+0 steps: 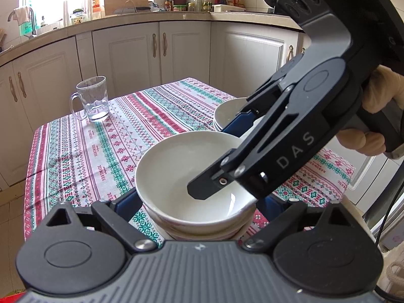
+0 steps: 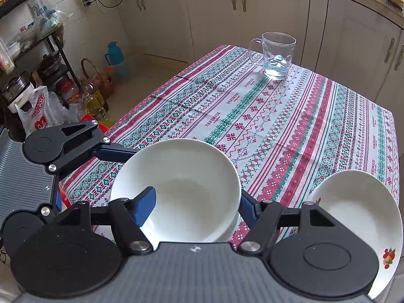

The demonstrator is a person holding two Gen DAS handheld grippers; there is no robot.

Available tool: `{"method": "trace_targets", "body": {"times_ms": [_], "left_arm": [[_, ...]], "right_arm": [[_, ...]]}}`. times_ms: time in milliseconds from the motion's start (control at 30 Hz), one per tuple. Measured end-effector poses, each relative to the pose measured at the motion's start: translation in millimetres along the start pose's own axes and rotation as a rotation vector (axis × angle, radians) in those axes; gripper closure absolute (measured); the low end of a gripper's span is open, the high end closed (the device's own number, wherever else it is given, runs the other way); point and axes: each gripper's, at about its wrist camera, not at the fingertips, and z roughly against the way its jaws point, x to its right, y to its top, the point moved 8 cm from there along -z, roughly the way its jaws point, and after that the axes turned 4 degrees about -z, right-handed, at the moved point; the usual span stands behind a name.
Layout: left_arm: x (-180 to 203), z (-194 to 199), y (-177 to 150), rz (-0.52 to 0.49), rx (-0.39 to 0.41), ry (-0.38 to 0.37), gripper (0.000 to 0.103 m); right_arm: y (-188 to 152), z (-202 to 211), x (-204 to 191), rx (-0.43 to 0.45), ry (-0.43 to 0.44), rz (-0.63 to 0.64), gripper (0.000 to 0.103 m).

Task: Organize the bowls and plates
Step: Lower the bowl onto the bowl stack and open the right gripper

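A white bowl (image 1: pixel 181 166) (image 2: pixel 184 184) sits on top of a stack of bowls on the patterned tablecloth (image 1: pixel 83 151). My left gripper (image 1: pixel 199 207) is open, its blue fingers (image 1: pixel 128 200) on either side of the stack below the top bowl. My right gripper (image 2: pixel 197 209) (image 1: pixel 227 159) is open and straddles the top bowl's rim: one finger (image 2: pixel 144 207) is inside the bowl, the other outside. A stack of white plates (image 1: pixel 227 111) (image 2: pixel 358 217) with a fruit print lies to the right.
A glass mug (image 1: pixel 92 98) (image 2: pixel 276 54) stands at the far side of the table. White kitchen cabinets (image 1: pixel 156 50) surround the table. Shelves, bags and bottles (image 2: pixel 38 96) crowd the floor beyond the table's left edge.
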Motion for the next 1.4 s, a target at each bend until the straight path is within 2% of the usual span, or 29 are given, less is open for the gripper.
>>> {"method": "trace_targets", "body": {"times_ms": [767,833,1033,1400], "left_arm": [[-3.1,-8.2,-1.5,0.018,-0.02,-0.037,0.004],[-1.3,-6.9,-0.8,-0.006,-0.014,-0.025,0.004],[-2.2,1.6,-1.3,-0.018,-0.008,-0.022,0.004],[-8.4,27.4,-14.2,-0.026,-0.001,0.002,0.004]], "right_arm": [[-2.4,-2.9,3.3,0.001,-0.008,-0.003,0.028],[-2.2,-1.7,3.5,0.01,-0.007,-0.004,0.019],[0.5,6.1,1.5,0.052,-0.014,0.004,0.005],[-14.3,15.2,-4.6,0.112,-0.088,0.054,0.0]]}}
